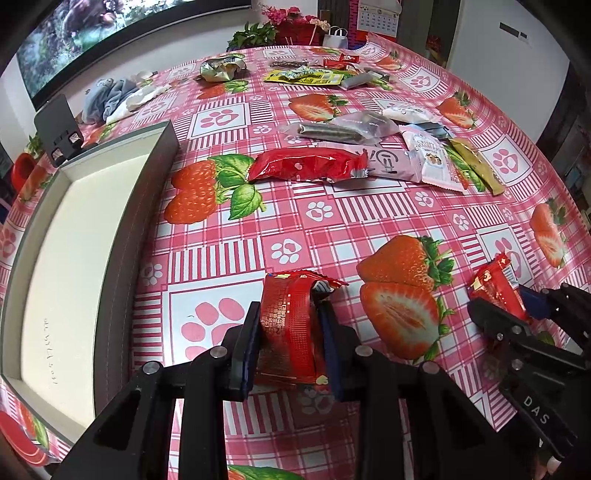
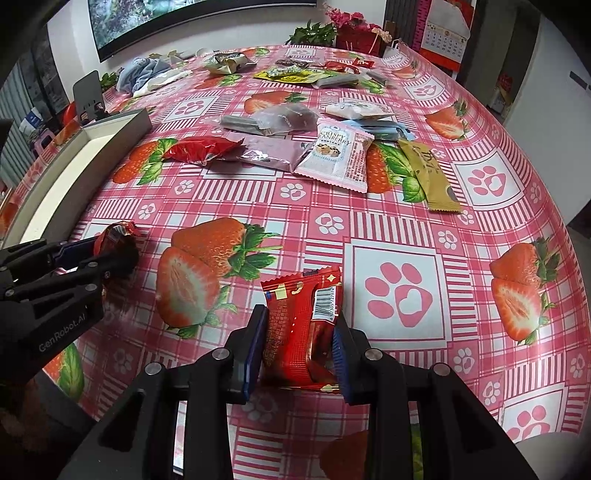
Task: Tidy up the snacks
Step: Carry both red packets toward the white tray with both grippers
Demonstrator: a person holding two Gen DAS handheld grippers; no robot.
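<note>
The left gripper [image 1: 290, 343] is angling steeply down over the strawberry tablecloth [image 1: 332, 221], nearly closed, pinching a red snack packet [image 1: 288, 332] beside the grey tray [image 1: 147, 177]. The right gripper [image 2: 300, 345] is tilting likewise, clamping its own red packet [image 2: 299, 325].

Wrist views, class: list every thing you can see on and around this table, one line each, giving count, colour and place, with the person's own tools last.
tablecloth: one, pink check with strawberries and paw prints, covering the table
box: one, grey with cream inside, left edge of the table
red packet: one, lying mid-table beside the box
cranberry bar: one, pale pink, mid-table
gold stick packet: one, right of the cranberry bar
far snack pile: several, mixed colours, far end of the table
cloth: one bundle, blue-grey and white, far left
flowers: one bunch, pink, beyond the table
calendar: one, on the far wall
left claw: black, shut on a red snack packet
right claw: black, shut on a red barcoded packet
</note>
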